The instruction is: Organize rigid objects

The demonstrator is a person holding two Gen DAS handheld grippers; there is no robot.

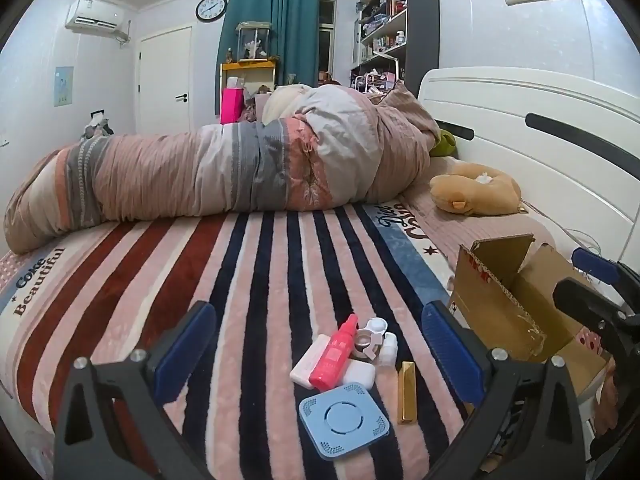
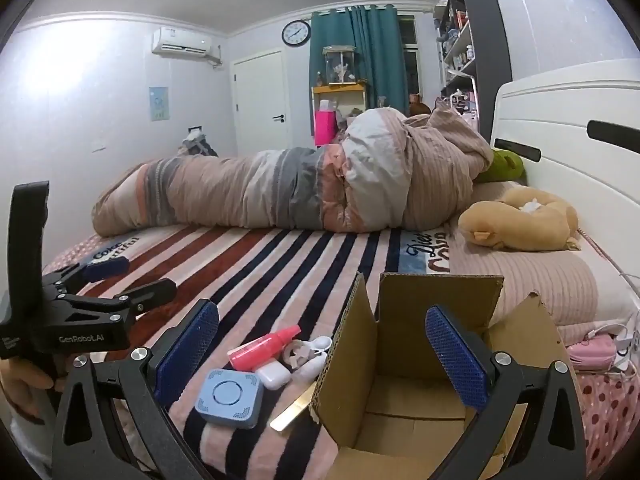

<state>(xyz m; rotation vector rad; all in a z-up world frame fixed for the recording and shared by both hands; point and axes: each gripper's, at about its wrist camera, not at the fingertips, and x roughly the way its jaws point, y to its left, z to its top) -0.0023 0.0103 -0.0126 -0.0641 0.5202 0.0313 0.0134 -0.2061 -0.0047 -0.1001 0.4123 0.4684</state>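
Observation:
A small pile lies on the striped blanket: a pink spray bottle (image 1: 334, 354), a blue square box (image 1: 344, 420), a gold bar (image 1: 407, 392), a white case (image 1: 360, 374) and a tape ring (image 1: 368, 340). My left gripper (image 1: 320, 344) is open, its fingers on either side of the pile. An open cardboard box (image 2: 400, 360) stands to the right of the pile. My right gripper (image 2: 320, 344) is open and empty, above the box's near left wall. The pile shows left of the box in the right wrist view: the bottle (image 2: 264, 346), the blue box (image 2: 230, 398), the gold bar (image 2: 292, 410).
A rolled duvet (image 1: 240, 168) lies across the far side of the bed. A tan plush toy (image 1: 476, 194) rests near the white headboard (image 1: 540, 140). The box also shows at the right in the left wrist view (image 1: 512, 300). A pink pouch (image 2: 592, 352) lies right of the box.

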